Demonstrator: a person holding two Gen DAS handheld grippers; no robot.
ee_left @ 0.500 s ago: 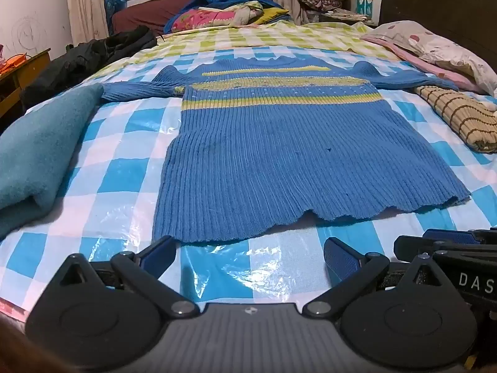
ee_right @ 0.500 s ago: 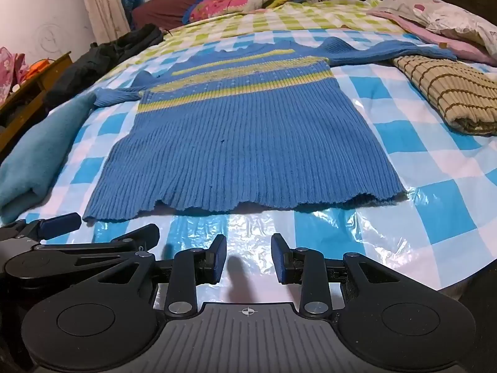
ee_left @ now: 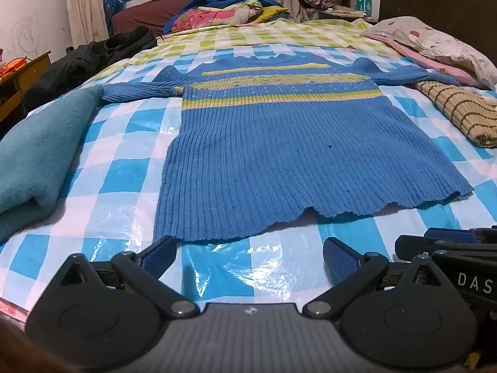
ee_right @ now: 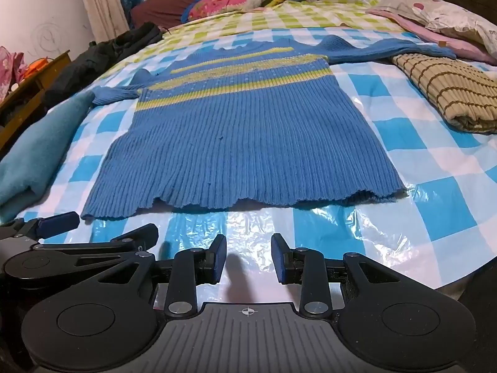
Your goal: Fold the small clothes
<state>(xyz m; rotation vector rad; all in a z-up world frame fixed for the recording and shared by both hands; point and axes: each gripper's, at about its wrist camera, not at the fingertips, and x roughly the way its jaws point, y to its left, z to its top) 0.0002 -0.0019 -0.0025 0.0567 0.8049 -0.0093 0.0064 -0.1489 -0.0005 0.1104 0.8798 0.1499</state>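
A blue ribbed sweater (ee_left: 295,155) with yellow stripes lies flat on the blue-and-white checked bed cover (ee_left: 118,186), sleeves spread out, hem nearest me. My left gripper (ee_left: 250,247) is open wide just short of the hem's left part, with nothing between its fingers. In the right wrist view the sweater (ee_right: 248,143) fills the middle, and my right gripper (ee_right: 249,248) sits partly open over bare cover just before the hem, holding nothing. The two grippers are side by side: the left gripper (ee_right: 102,225) shows at the left edge of that view, and the right gripper (ee_left: 450,242) at the left wrist view's right edge.
A folded teal blanket (ee_left: 40,161) lies left of the sweater. A folded beige striped garment (ee_left: 456,108) lies to the right, with pillows (ee_left: 435,40) behind it. Black clothing (ee_left: 84,62) and a pile of bedding (ee_left: 230,12) sit at the far end.
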